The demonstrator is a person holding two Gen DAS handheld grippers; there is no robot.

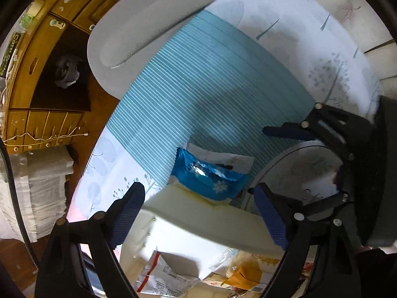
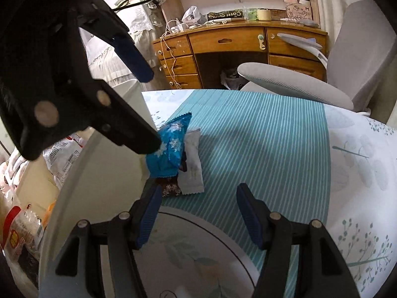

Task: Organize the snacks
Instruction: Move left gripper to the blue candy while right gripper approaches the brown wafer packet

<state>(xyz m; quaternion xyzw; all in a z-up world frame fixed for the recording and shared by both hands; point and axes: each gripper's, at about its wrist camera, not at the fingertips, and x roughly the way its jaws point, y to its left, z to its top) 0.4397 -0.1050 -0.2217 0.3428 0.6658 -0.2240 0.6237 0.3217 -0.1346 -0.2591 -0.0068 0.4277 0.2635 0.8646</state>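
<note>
Plate (image 2: 198,255), round, leaf-printed, empty, at the table's near edge under the right gripper (image 2: 197,213); jaws parted, nothing between them.

Left gripper (image 1: 201,211): jaws wide, holding nothing, pointing down over the cream bin (image 1: 198,213); bagged snacks inside.

Blue snowflake packet (image 2: 168,151), leaning on that bin's rim, overlapping a white packet (image 2: 193,166) and a dark one (image 2: 171,187) on the striped tablecloth (image 2: 260,149).

Advice: centre the jaws across the blue packet's middle, clear of the rim.
</note>
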